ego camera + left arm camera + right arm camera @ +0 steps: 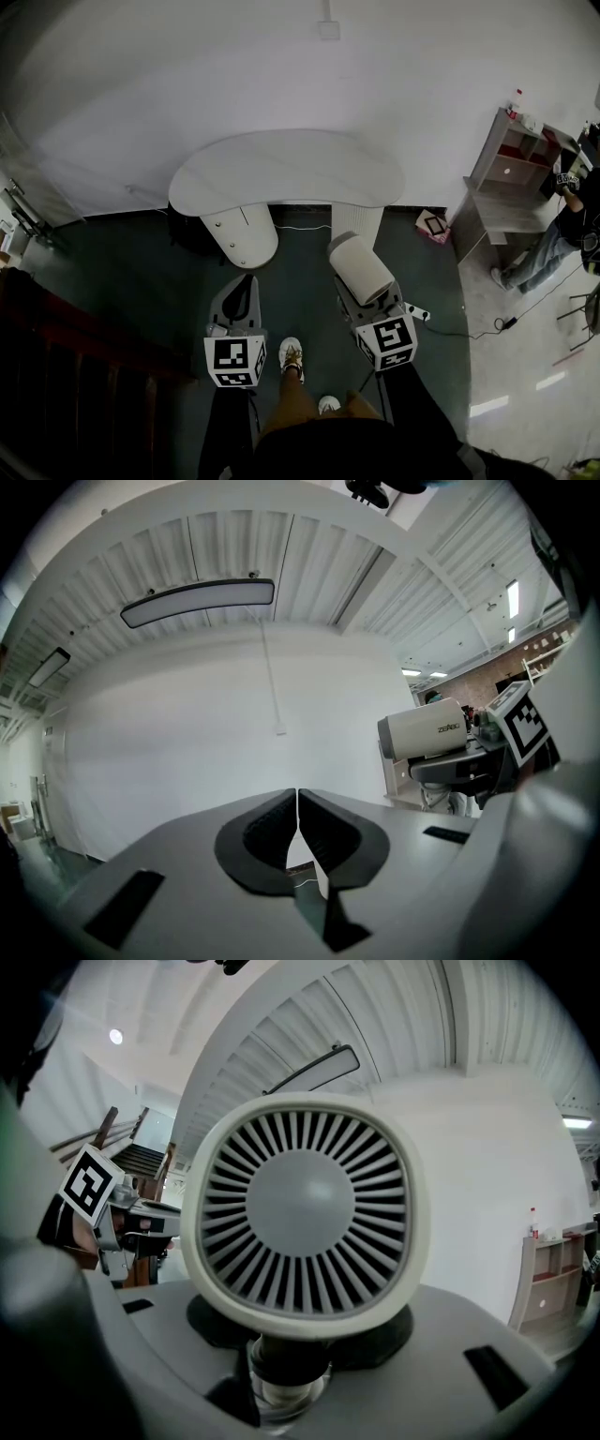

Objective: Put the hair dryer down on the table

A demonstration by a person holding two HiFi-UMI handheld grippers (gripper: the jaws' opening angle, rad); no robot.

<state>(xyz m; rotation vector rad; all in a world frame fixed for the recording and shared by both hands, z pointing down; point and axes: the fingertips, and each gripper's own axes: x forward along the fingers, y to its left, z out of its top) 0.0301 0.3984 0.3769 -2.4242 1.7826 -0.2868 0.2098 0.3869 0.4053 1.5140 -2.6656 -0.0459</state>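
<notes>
The right gripper [295,1333] is clamped on the handle of the hair dryer [305,1206], with its jaws partway apart around the dark round stem. In my judgement this keeps the barrel level above them, ready to be lowered flat. From behind, the dryer shows a rounded square of matt cream plastic, with radial slats round a smooth dome. The left gripper [298,822] is empty, its ribbed black pads meeting at the tips. Ahead, well apart from the dryer, lies the tabletop [281,171]: white, smooth and kidney-shaped.
</notes>
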